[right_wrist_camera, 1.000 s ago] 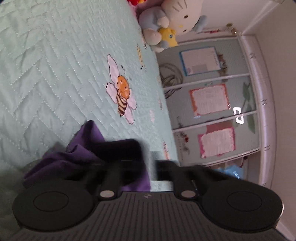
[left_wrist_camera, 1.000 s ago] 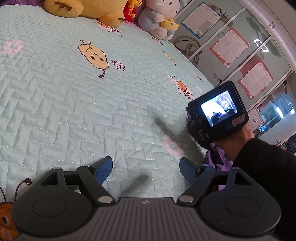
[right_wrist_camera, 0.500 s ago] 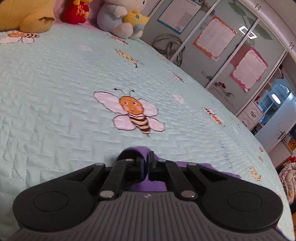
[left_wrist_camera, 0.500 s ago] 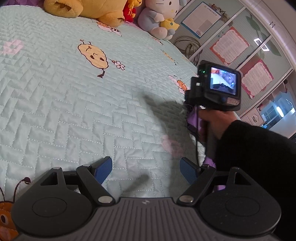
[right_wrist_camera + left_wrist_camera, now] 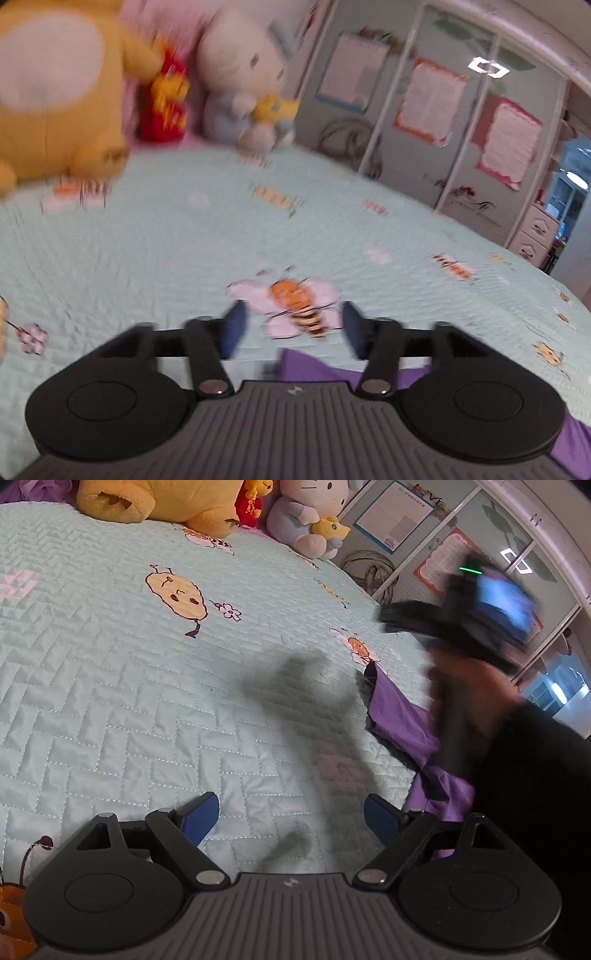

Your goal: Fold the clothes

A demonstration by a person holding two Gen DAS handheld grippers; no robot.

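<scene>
A purple garment lies crumpled on the pale green quilt, at the right of the left wrist view. My left gripper is open over bare quilt, with the cloth just beside its right fingertip. My right gripper is open and lifted above the bed; a strip of the purple garment shows below its fingers, not held. In the left wrist view the right gripper's body is blurred, held by a hand in a dark sleeve above the garment.
Plush toys line the head of the bed: a yellow bear, a small red toy and a white cat. A glass-door wardrobe with pink posters stands beyond the bed's right edge.
My right gripper has opened and let go of the purple garment, then risen above the bed. The garment now lies spread on the quilt. My left gripper has stayed in place.
</scene>
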